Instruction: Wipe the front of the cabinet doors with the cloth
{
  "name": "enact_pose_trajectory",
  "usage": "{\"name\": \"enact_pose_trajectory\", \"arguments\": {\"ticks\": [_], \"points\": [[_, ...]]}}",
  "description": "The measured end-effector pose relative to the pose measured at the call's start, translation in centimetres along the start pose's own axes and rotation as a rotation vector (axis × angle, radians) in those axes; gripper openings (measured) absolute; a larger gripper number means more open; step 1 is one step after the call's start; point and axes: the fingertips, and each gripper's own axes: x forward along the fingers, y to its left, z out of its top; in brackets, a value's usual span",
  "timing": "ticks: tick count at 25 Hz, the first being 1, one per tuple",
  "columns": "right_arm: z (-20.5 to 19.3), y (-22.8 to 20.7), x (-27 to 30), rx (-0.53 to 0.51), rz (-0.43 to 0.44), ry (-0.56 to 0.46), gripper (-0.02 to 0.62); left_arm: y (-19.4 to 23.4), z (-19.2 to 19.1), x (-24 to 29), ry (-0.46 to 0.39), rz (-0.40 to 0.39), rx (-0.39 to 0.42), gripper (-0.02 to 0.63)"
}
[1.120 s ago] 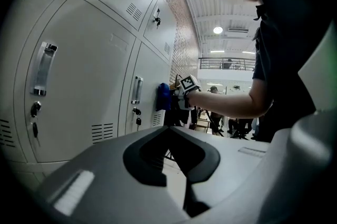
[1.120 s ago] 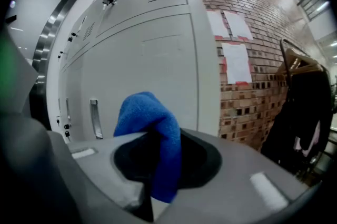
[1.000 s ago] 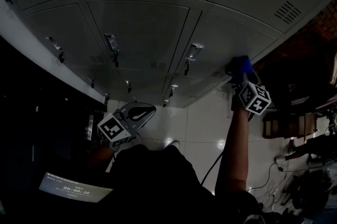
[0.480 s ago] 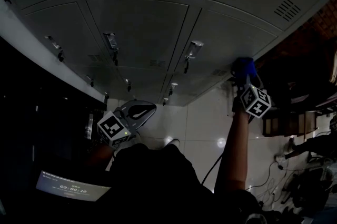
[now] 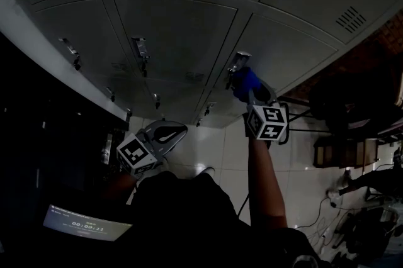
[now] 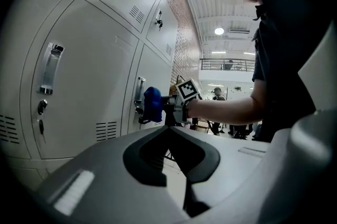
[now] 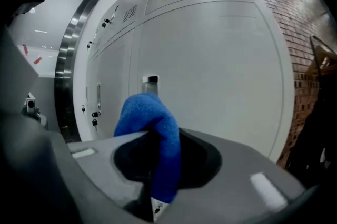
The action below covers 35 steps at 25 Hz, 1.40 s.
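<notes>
Leftward along the grey metal cabinet door the right gripper is brought, clamped on fluffy blue cloth (left gripper closed, empty).

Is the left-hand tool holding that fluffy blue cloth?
No: the left gripper is shut on nothing; the fluffy blue cloth is clamped in the right gripper.

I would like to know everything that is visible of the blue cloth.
The blue cloth looks like soft, fuzzy terry. It is bunched into a thick fold and clamped upright between the jaws of the right gripper. Its rounded top sticks out beyond them, and a small white tag shows at its lower end. It is held up at a grey cabinet door, right beside the handle. Contact with the metal cannot be confirmed.
</notes>
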Motion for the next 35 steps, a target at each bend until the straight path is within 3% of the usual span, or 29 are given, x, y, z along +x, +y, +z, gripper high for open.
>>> {"name": "enact_pose_trajectory", "arguments": {"ticks": [6, 14, 28, 35], "points": [[-0.3, 3.3, 2.7, -0.067, 0.066, 0.030, 0.069, 1.0, -0.9, -1.6, -0.002, 0.042, -0.023, -0.003], [-1.2, 3.2, 3.5, 0.004, 0.078, 0.004, 0.069, 1.5, -0.4, -2.0, -0.020, 0.060, -0.045, -0.003], [-2.9, -2.8, 1.5, 0.057, -0.019, 0.041, 0.069, 0.4, -0.2, 0.0, -0.014, 0.021, -0.035, -0.003], [-4.6, -9.5, -1.3, 0.118, -0.161, 0.057, 0.069, 0.0, -0.6, 0.3, 0.001, 0.018, -0.027, -0.003]]}}
